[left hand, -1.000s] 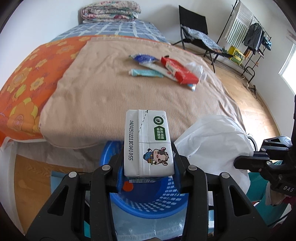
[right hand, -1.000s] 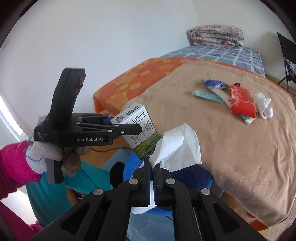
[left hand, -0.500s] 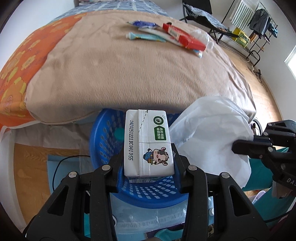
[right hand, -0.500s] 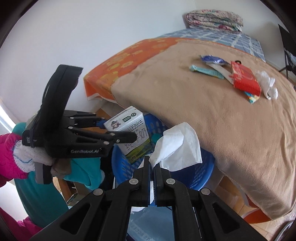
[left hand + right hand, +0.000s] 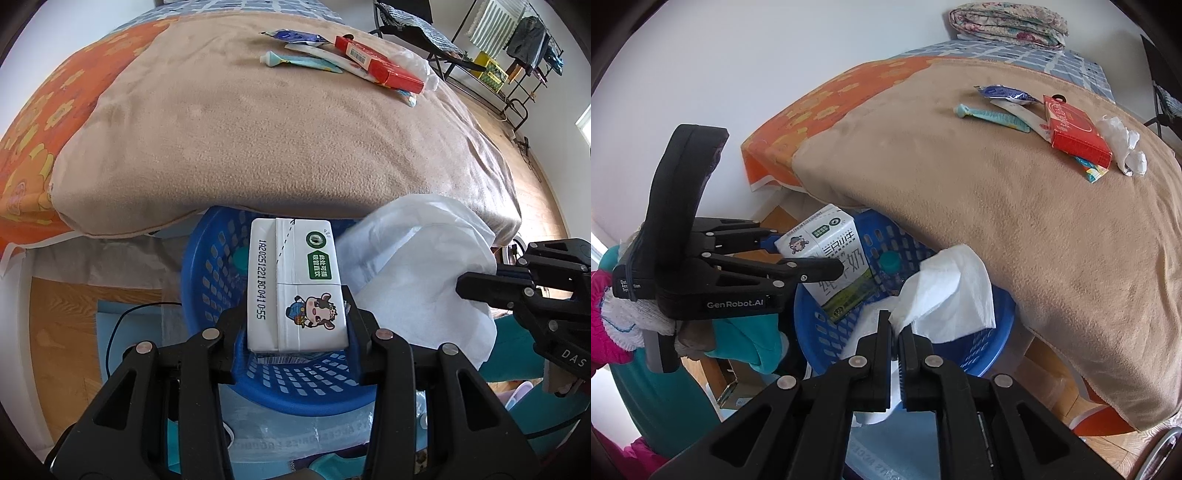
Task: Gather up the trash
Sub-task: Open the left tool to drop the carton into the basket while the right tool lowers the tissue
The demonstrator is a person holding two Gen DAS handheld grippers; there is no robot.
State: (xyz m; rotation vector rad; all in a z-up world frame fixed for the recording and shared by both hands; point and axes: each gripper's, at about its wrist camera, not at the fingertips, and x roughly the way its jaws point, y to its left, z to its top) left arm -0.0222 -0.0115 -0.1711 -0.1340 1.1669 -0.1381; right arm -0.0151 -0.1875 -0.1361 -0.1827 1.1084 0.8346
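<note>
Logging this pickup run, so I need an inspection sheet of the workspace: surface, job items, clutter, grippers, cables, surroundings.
Surface: tan blanket on the bed, orange flowered sheet beside it.
Job's things: milk carton and white tissue over the blue basket; a teal cap lies inside.
Clutter: red box, wrappers, crumpled plastic on the blanket.
Grippers: left gripper clamps the carton; right gripper jaws have just been opening, tissue between them.
Cables: black cable on the floor.
Surroundings: folded quilt, folding chair, clothes rack.
</note>
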